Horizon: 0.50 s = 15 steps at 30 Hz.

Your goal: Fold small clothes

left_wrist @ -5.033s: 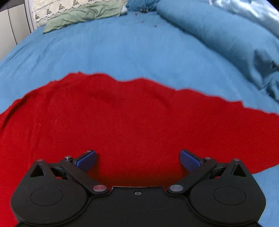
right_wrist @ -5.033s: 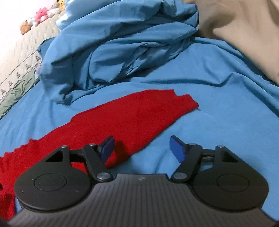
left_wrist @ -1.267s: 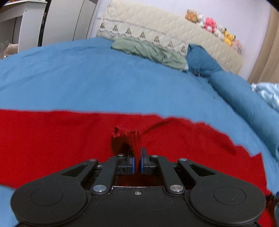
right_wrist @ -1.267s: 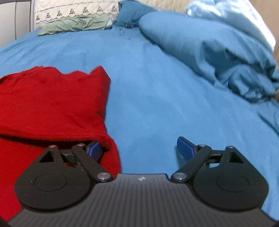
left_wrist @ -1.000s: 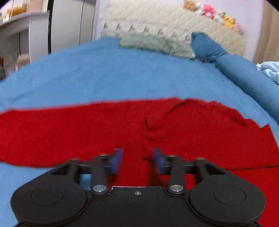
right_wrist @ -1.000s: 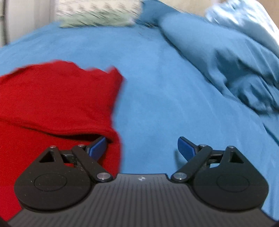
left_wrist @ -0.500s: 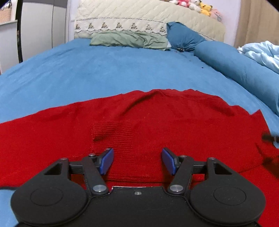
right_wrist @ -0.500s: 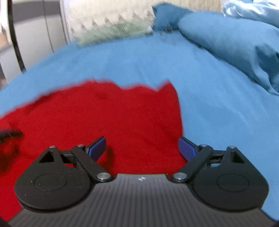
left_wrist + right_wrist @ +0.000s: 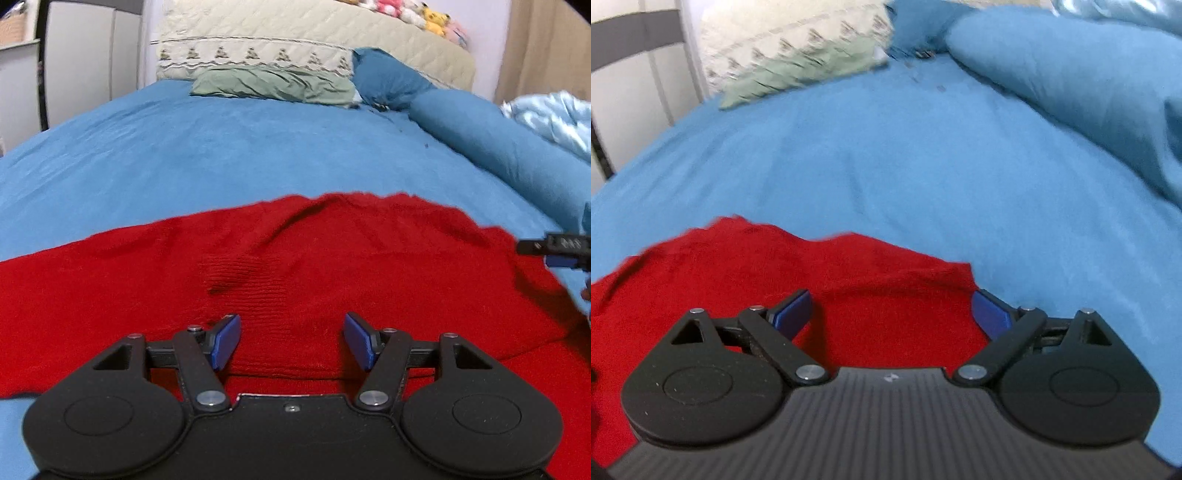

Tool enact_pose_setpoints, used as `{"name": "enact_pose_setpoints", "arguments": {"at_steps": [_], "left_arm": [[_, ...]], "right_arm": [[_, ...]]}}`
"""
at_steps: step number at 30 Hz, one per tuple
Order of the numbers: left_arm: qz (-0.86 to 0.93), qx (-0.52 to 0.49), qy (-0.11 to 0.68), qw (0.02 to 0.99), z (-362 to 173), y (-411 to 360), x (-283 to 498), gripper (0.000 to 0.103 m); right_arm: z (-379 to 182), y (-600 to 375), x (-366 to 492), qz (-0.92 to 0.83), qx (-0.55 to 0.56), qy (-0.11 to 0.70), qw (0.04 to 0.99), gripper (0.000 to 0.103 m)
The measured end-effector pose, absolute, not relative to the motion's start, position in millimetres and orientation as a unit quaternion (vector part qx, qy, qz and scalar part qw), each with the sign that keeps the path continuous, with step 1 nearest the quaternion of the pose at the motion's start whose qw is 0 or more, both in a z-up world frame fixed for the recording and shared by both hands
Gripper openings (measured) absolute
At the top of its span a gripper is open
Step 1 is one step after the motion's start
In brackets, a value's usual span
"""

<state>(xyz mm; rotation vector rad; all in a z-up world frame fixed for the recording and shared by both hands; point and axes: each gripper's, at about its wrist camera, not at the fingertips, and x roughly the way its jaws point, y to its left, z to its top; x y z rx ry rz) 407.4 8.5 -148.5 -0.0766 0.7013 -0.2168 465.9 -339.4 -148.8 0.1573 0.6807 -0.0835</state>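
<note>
A red knit sweater (image 9: 332, 258) lies flat on the blue bedsheet (image 9: 221, 155), with a ribbed cuff (image 9: 236, 273) folded onto its middle. My left gripper (image 9: 291, 341) is open and empty just above the sweater's near fold. My right gripper (image 9: 892, 314) is open and empty over the sweater's right edge (image 9: 868, 288). A fingertip of the right gripper shows at the right edge of the left wrist view (image 9: 554, 245).
A rolled blue duvet (image 9: 498, 147) runs along the right side of the bed. A green pillow (image 9: 273, 85) and a blue pillow (image 9: 388, 77) lie at the beige headboard (image 9: 314, 40). White cabinets (image 9: 85, 66) stand at the far left.
My left gripper let go of the ribbed cuff, opened and drew back; the cuff now lies on the sweater. My right gripper swung left over the sweater's right edge, still open.
</note>
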Motion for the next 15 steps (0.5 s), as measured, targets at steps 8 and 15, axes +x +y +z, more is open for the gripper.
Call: {"name": "enact_pose_setpoints", "arguments": {"at_steps": [8, 15], "left_arm": [[-0.065, -0.046, 0.31, 0.947, -93, 73, 357, 0.072], [0.027, -0.077, 0.288, 0.954, -69, 162, 312, 0.085]], "right_arm": [[-100, -313, 378, 0.013, 0.033, 0.302, 0.953, 0.103], [-86, -272, 319, 0.054, 0.041, 0.313, 0.947, 0.103]]}}
